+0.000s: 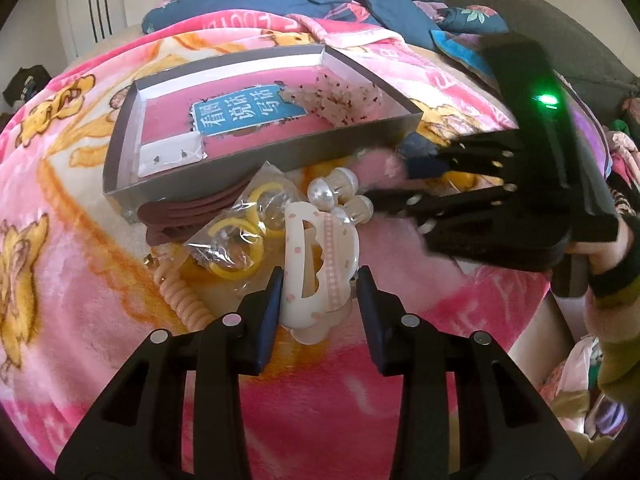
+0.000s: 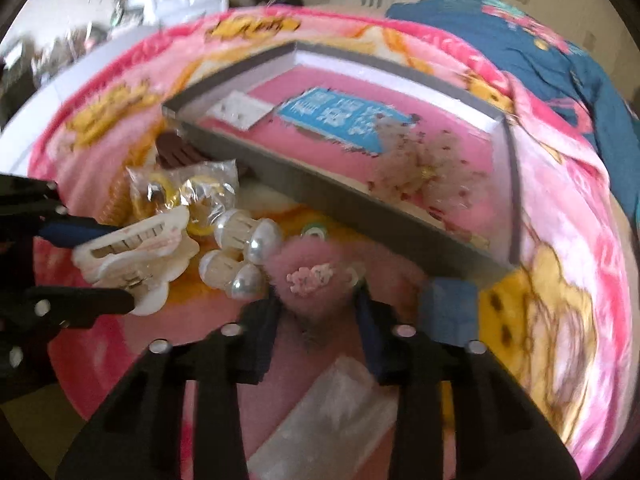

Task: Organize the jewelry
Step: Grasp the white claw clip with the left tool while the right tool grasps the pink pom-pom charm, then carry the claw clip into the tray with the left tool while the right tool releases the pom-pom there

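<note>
White plastic, the claw clip (image 1: 318,268) lay on the blanket (image 1: 80,280) between the fingers of the left gripper (image 1: 320,300), which stood partly open around it; one pad looked to touch the clip's side, the other stood just clear, so nothing was gripped yet. At the clip's 10 o'clock sat a bag of yellow rings (image 1: 240,240), at its 12 o'clock the pearl clips (image 1: 340,194), and beyond them the grey tray (image 1: 260,156), already holding a flowered piece (image 1: 340,98).

The likely trouble was crowding. Closing on the clip's curved, smooth shell could squeeze it out sideways into the bag, and the right gripper (image 2: 318,312), reaching in from 3 o'clock, worked near enough that the two tools might knock together or drag the pearls along.

Further right, that gripper's fingers were partly open astride a fluffy pink clip (image 2: 316,280) near the tray's front wall; whether the pads pressed it could not be told through the blur. Both tools were held low, angled down toward the tray.
</note>
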